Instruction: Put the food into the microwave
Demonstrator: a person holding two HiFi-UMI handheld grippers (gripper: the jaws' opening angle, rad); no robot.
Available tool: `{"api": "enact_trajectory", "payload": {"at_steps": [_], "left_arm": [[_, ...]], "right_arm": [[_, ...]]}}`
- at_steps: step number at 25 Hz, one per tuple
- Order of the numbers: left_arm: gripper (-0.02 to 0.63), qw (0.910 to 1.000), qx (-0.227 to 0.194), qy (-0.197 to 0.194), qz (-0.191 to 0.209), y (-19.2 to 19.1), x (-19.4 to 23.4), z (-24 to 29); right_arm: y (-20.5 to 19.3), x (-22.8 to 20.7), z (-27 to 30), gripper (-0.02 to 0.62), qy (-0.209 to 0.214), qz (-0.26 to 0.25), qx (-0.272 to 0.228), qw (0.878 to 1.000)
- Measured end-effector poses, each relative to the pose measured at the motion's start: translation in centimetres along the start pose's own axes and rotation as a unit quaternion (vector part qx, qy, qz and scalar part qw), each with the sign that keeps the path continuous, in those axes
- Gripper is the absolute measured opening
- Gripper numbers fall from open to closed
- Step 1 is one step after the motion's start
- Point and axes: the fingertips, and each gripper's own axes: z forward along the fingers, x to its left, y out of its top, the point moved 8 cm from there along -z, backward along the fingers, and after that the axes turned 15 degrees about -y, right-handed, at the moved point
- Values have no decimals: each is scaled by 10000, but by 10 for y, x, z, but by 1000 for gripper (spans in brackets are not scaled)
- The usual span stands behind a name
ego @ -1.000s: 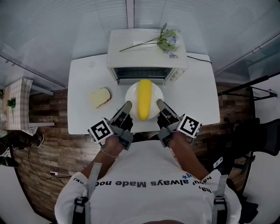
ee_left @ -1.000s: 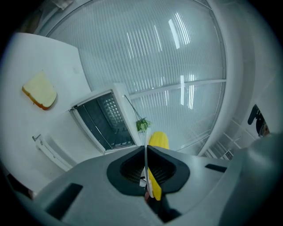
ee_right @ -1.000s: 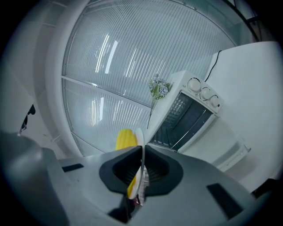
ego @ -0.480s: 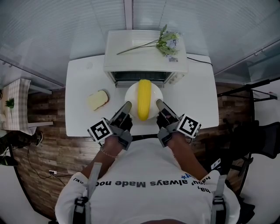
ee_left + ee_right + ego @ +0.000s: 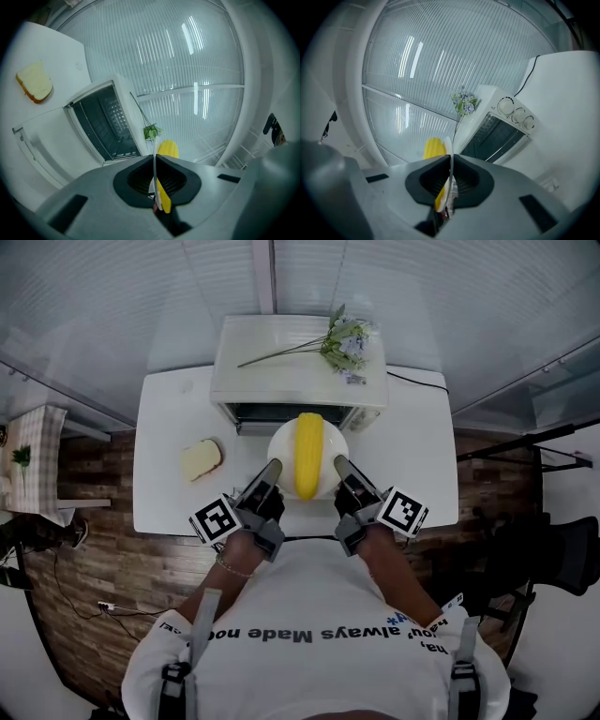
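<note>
Both pairs of jaws were clenched on the rim of the plate (image 5: 280, 441), the left gripper (image 5: 274, 466) at its left edge and the right gripper (image 5: 340, 462) at its right. The corn (image 5: 308, 454) lay on the plate between them, its long axis pointing straight away, its far end at the open mouth of the microwave (image 5: 291, 357). The coming move looked like a level push forward, neither hand nearer.

Smooth glossy plate (image 5: 281, 451) on a matt white table (image 5: 412, 474) (wood-plank floor (image 5: 84, 474) below).
</note>
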Motion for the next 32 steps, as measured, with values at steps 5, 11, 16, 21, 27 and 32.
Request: {"api": "enact_trajectory", "payload": {"at_steps": [5, 11, 16, 21, 27, 32], "left_arm": [[18, 10000, -30, 34, -15, -7, 1, 5], [18, 9998, -100, -55, -170, -10, 5, 8], [18, 9999, -10, 101, -137, -11, 20, 4], [18, 9994, -11, 27, -333, -13, 37, 4], [18, 9988, 157, 296, -351, -15, 69, 0], [18, 9984, 240, 351, -370, -15, 96, 6]], "right_arm": [[6, -3, -1, 23, 76, 4, -2, 10000], [6, -10, 1, 23, 30, 55, 43, 10000], [0, -24, 7, 23, -92, 108, 83, 9999], [-6, -38, 16, 23, -188, 166, 135, 9996], [-13, -63, 32, 23, -357, 264, 228, 9988], [-12, -84, 48, 23, -468, 222, 235, 9984]]}}
